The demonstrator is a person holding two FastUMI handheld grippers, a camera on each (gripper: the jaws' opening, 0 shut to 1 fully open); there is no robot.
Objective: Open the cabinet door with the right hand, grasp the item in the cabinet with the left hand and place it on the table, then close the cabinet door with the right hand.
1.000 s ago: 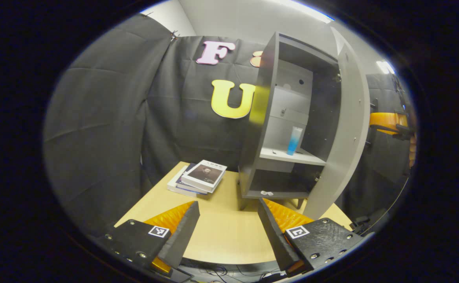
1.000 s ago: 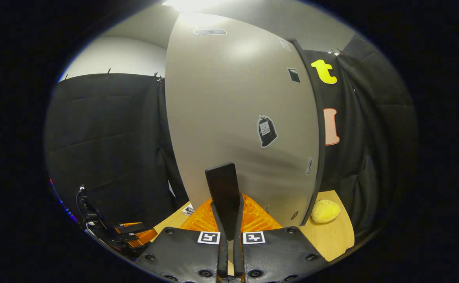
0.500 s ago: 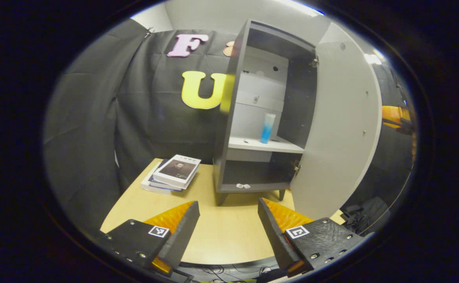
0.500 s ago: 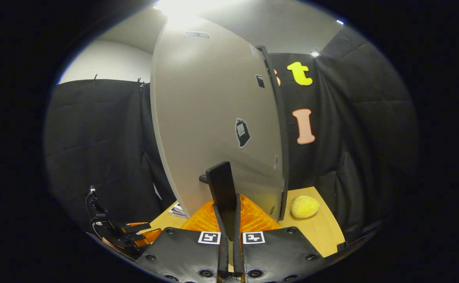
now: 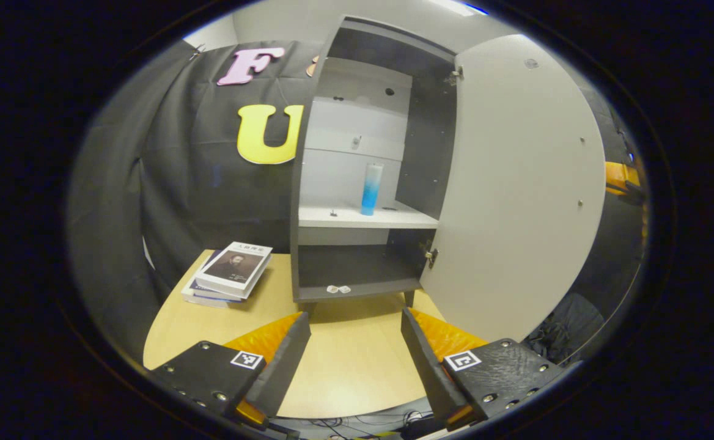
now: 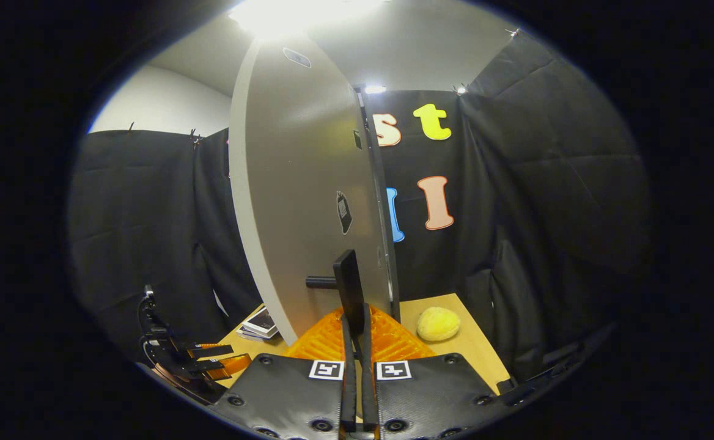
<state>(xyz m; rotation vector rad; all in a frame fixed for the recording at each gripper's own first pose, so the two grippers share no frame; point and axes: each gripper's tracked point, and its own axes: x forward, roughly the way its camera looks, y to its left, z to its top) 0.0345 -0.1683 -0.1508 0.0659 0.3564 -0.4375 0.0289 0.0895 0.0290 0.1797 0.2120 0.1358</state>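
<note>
Right hand-held gripper (image 6: 356, 305): level, fingers clamped on the door handle (image 6: 346, 284) of the cabinet door (image 6: 308, 201), door swung wide. Left hand-held gripper (image 5: 355, 342): fingers spread, empty, above the counter (image 5: 345, 360). Blue bottle (image 5: 370, 189) stands upright on the cabinet shelf (image 5: 363, 217), ahead and above.

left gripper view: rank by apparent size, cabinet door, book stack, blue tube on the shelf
1. cabinet door, by far the largest.
2. book stack.
3. blue tube, smallest, though it stands farther back, so nearness exaggerates the gap.
</note>
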